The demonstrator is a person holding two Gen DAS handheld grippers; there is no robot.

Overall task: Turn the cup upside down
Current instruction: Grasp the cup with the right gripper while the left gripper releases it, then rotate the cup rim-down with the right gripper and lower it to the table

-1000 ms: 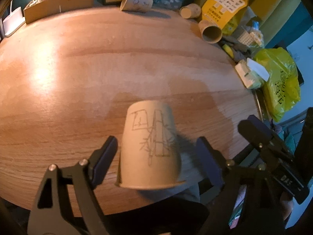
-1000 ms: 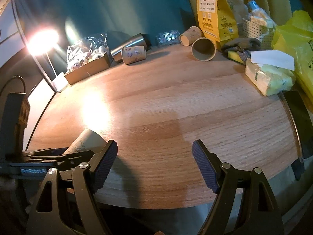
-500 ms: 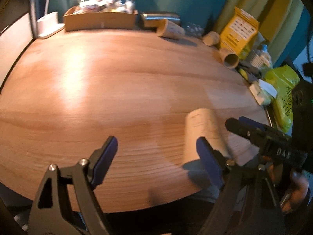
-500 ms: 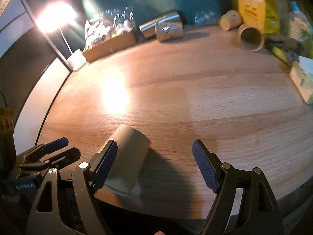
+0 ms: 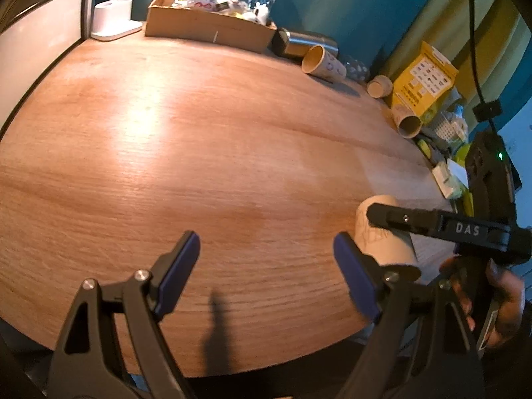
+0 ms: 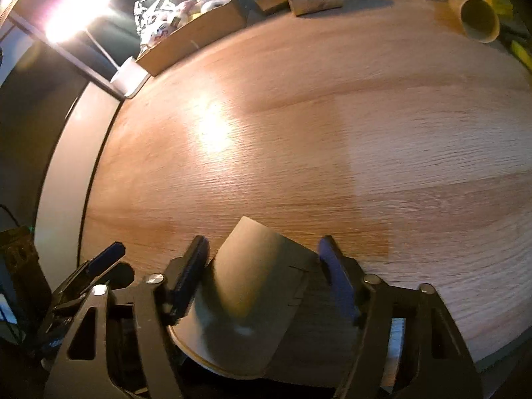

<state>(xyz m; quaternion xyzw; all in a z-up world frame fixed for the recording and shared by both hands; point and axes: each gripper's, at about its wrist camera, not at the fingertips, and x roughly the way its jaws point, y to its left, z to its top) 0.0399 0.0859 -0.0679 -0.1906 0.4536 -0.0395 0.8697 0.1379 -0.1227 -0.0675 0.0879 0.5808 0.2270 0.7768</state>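
Note:
A tan paper cup with a pencil drawing stands upside down near the front edge of the round wooden table [image 5: 199, 153], at the right of the left wrist view [image 5: 382, 236]. In the right wrist view the cup [image 6: 256, 286] sits between my right gripper's [image 6: 262, 272] open blue-padded fingers, the left pad close to its side. My left gripper [image 5: 266, 266] is open and empty over bare wood, left of the cup. My right gripper also shows in the left wrist view [image 5: 432, 226], in front of the cup.
At the table's far edge are a cardboard box of small items [image 5: 209, 23], a steel tumbler [image 5: 306, 43], several paper cups on their sides [image 5: 322, 61], a yellow bag [image 5: 422, 79] and a white lamp base [image 5: 113, 20]. Tissues [image 5: 449, 179] lie at the right.
My left gripper has let go of the cup and swung left, away from it. My right gripper has moved in around the cup, which now sits between its fingers.

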